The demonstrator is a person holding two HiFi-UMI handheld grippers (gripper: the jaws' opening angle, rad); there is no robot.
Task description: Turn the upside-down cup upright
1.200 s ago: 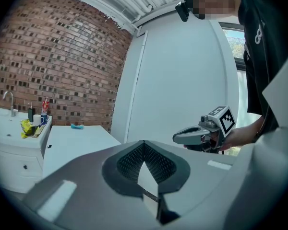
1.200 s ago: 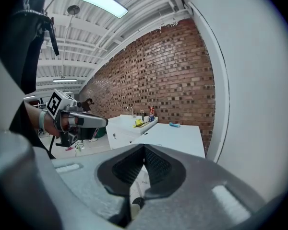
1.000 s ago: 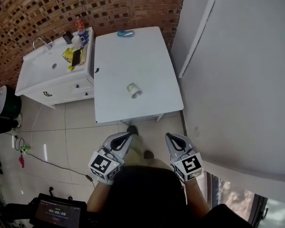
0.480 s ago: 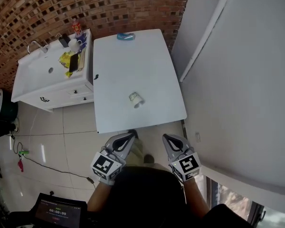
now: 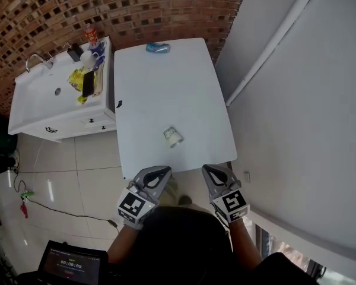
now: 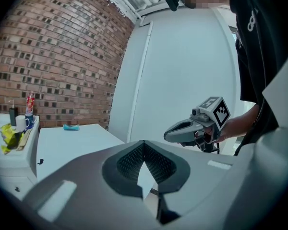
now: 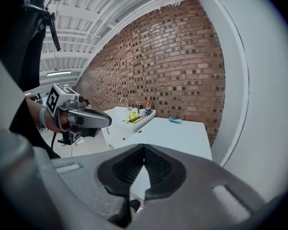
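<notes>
Where cup (image 5: 172,137) sits near edge (image 5: 184,166), tongs (image 5: 159,171) (image 5: 209,170) closed

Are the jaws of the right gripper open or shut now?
Shut. In the right gripper view, the two jaws of the right gripper meet at their tips and nothing is held between them. It is above the floor, short of the white table.

The head view looks steeply down from high; both gripper views face the same white table (image 5: 166,88).
</notes>
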